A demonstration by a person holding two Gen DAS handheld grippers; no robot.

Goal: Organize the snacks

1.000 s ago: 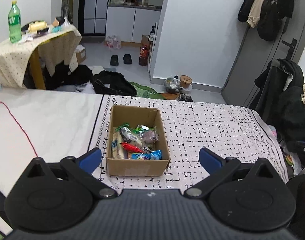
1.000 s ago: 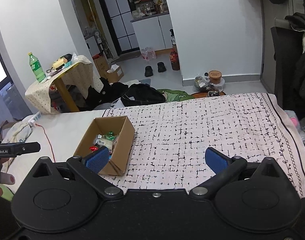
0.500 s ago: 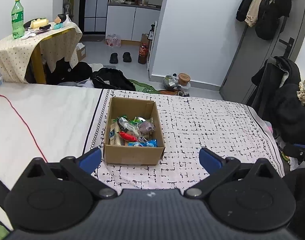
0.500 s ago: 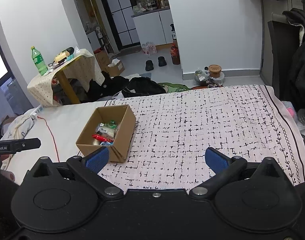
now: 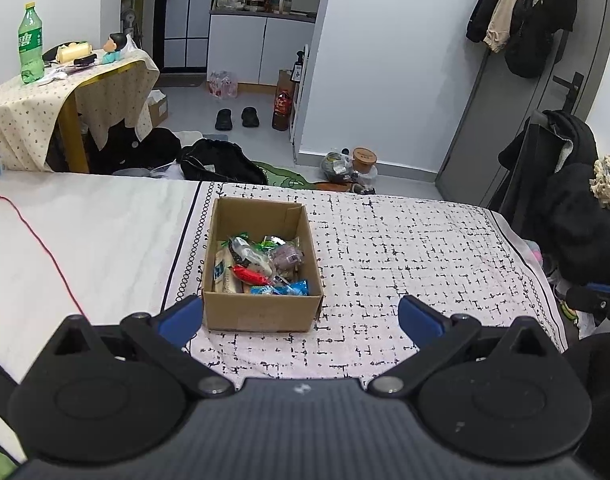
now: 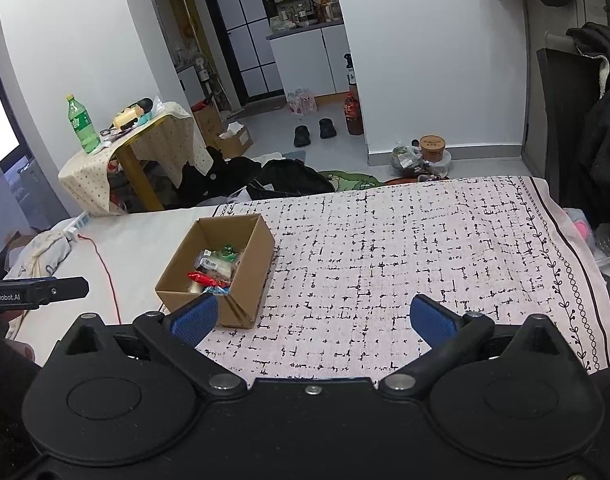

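An open cardboard box stands on the patterned cloth near its left border. Several wrapped snacks lie inside it, among them a red one and a blue one. My left gripper is open and empty, held back from the box's near wall. In the right wrist view the box sits left of centre with the snacks showing inside. My right gripper is open and empty above the cloth, to the right of the box.
A red cable runs over the bare white tabletop left of the cloth. Dark clothes hang on a chair at the right. A side table with a green bottle stands beyond the table's far edge.
Both grippers have drawn back and risen, so the box looks smaller and farther off in both views. Both stayed open and empty.
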